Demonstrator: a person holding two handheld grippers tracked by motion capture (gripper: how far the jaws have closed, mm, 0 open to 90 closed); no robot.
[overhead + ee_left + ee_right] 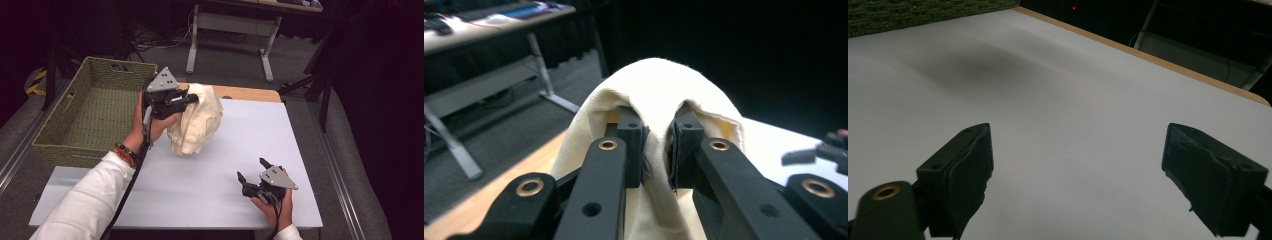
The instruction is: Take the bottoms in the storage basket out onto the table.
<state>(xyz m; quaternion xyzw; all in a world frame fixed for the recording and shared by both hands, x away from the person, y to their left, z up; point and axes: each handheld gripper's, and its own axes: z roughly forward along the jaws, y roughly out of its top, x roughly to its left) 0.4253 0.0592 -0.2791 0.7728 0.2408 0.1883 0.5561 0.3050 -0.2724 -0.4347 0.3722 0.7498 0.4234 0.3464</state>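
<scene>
Left tool point(658, 145) clenched on a fold of cloth point(196, 125), which hangs above the table point(250, 135) beside the basket point(90, 112). Likely basket-bound: lift the hem over the rim, then release. Right tool point(255, 170) wide open, idle on the table.

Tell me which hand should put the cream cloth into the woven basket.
Left. The left gripper is already shut on the cream cloth, beside the woven basket. The right gripper rests open farther away.
</scene>
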